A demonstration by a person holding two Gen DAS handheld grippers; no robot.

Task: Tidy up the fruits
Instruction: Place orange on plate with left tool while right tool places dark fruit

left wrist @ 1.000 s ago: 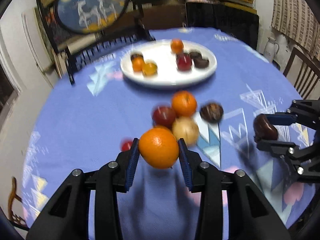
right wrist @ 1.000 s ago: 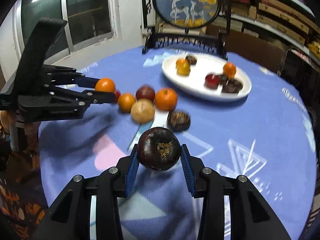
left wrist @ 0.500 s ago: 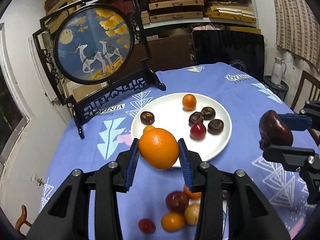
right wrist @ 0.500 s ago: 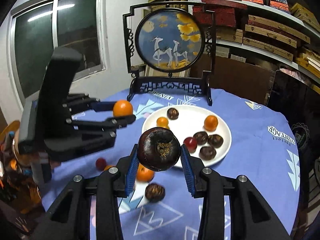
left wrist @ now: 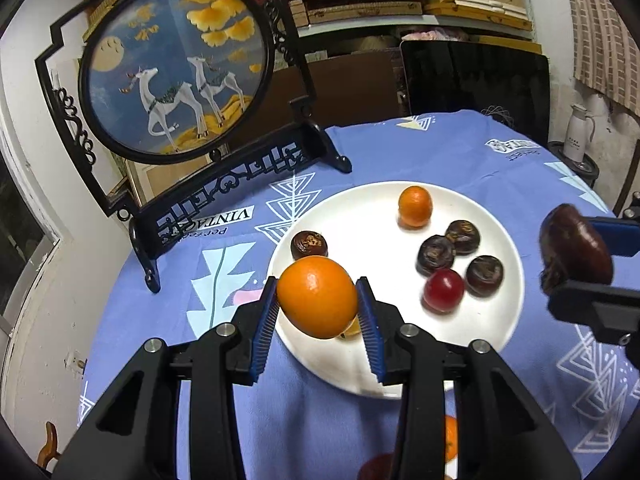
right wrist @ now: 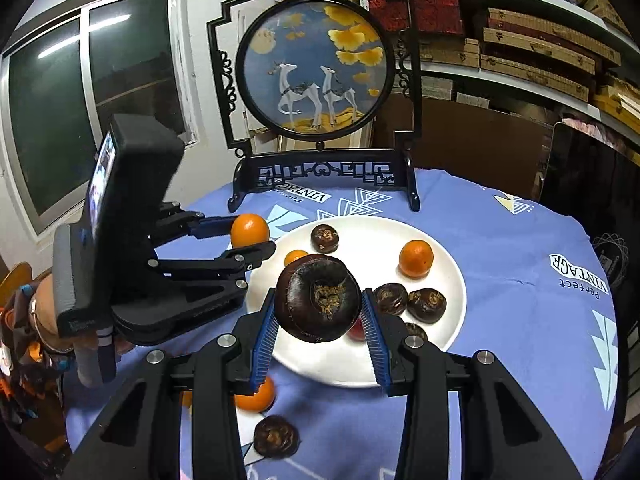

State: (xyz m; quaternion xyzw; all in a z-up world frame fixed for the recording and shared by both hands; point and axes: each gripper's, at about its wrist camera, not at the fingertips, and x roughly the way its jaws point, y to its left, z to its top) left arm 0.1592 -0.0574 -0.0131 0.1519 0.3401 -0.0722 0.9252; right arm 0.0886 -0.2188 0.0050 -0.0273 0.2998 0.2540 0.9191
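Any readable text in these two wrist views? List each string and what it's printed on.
"VINTAGE": printed upside down on the blue tablecloth near the deer screen's stand.
"Perfect VINTAGE": upside down on the tablecloth at the right edge in the right wrist view.
Another tablecloth logo at the far right of the left wrist view: too blurred to read.
White thermos jug: small dark label, too small to read.

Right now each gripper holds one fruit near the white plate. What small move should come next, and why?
Probably lower the left gripper so its orange comes down onto bare plate: it already hangs over the near rim. The right gripper can follow with its dark fruit.
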